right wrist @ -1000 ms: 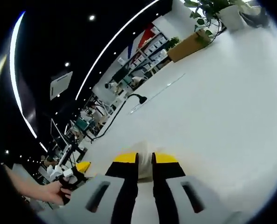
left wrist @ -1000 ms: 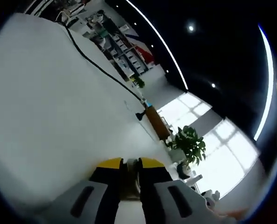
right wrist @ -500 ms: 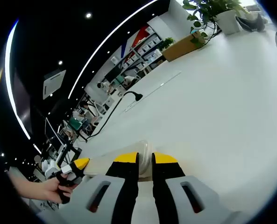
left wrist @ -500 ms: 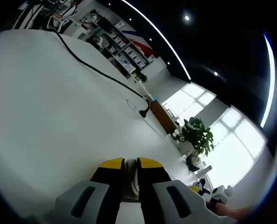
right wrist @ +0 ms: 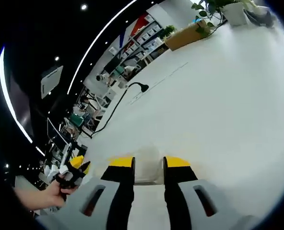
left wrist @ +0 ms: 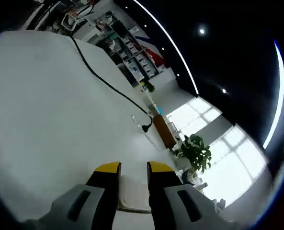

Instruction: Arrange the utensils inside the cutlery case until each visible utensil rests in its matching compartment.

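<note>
Holding the left gripper (left wrist: 133, 168) low over a white table (left wrist: 51, 120), keeping its yellow-tipped jaws parted at a middling width. Framing a pale piece (left wrist: 132, 191) in the gap between them at the bottom centre of the left gripper view, not visibly squeezing it. Not managing to tell whether this is the cutlery case or a utensil, being too blurred and too cut off by the jaws.

Looking past a black cable (left wrist: 103, 79) running from the upper left down to the middle of the frame, ending just beside a wooden box (left wrist: 163, 135). Catching a potted plant (left wrist: 195, 151) right of centre, near bright windows (left wrist: 228, 163) at the lower right, and shelves (left wrist: 125, 48) at the top.

Holding the right gripper (right wrist: 149, 162) over the same table (right wrist: 228, 105), again keeping the jaws moderately apart. Showing a pale rounded piece (right wrist: 147, 165) sitting in the gap at the bottom centre of the right gripper view, identity impossible to tell.

Seeing a hand (right wrist: 48, 194) at the lower left gripping the left gripper (right wrist: 74, 170). Tracing the cable (right wrist: 114, 110) through the left middle, with the wooden box (right wrist: 187, 36) and plant (right wrist: 211, 7) at the upper right.
</note>
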